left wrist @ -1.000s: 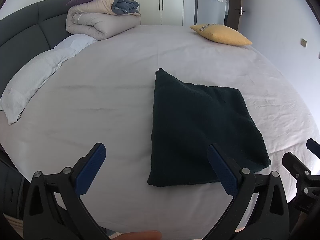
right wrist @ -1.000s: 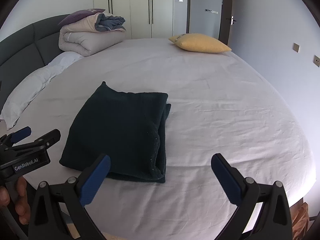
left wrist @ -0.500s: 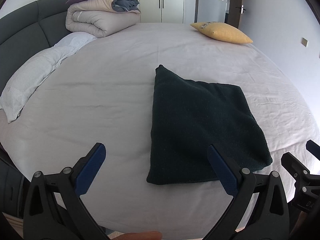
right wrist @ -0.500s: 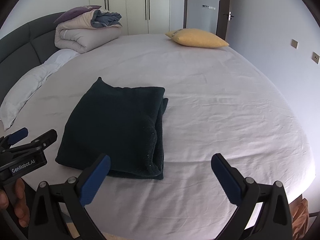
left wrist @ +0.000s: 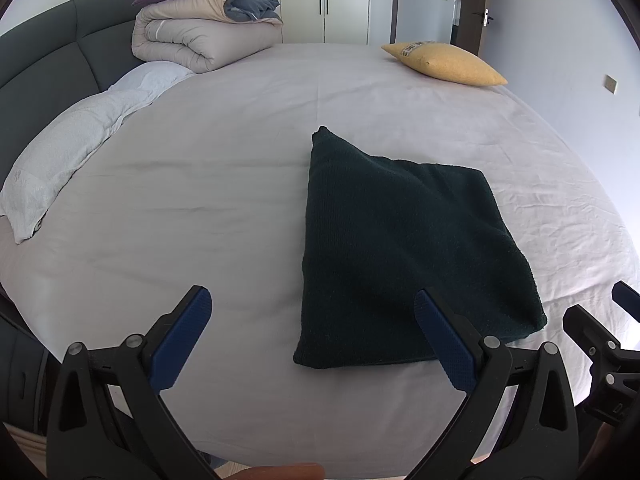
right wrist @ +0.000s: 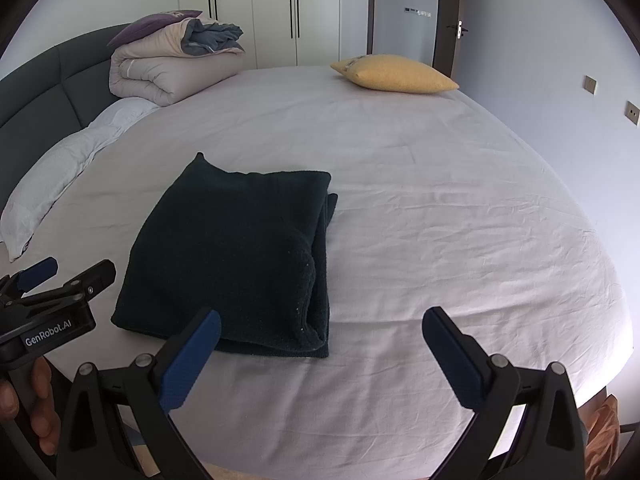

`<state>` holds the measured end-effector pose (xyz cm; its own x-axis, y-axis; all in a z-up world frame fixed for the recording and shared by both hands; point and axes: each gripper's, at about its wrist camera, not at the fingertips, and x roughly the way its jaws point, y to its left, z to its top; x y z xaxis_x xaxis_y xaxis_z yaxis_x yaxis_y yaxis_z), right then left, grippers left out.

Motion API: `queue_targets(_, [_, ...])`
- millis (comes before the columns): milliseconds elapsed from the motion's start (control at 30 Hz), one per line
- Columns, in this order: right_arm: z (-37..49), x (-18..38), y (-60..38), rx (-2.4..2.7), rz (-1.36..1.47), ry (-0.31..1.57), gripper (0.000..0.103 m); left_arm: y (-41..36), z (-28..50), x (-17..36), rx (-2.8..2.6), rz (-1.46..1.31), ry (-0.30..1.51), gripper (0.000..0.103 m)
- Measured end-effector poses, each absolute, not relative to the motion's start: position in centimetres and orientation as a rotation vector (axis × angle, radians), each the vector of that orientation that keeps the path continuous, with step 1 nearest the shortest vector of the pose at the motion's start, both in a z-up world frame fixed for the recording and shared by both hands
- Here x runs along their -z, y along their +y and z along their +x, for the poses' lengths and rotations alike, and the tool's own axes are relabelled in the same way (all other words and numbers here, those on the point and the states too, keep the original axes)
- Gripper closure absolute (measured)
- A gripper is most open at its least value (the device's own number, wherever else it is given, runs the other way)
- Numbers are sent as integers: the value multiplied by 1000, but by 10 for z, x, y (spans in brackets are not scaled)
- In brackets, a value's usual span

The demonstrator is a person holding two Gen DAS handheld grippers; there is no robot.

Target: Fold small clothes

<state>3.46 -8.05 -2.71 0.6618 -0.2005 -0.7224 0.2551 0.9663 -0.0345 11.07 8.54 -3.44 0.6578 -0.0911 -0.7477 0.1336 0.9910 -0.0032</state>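
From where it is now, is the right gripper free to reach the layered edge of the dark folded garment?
Probably yes. The right gripper is open and empty, and the dark folded garment lies just ahead with its layered edge on that side. Only bare bed sheet lies between.

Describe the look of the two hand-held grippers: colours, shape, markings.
Both match: the left hand-held gripper and right hand-held gripper have matte black Y-shaped frames with silver pivot bolts and two fingers faced with textured blue pads. The right wrist view shows the left unit's black body printed "GenRobot.AI" in white. No cables or sleeves visible.
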Motion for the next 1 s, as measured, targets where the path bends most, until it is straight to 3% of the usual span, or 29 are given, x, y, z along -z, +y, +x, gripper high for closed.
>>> queue_targets(1000, [35,29,-81,259,77,808,0,89,111,38,129,51,852,0])
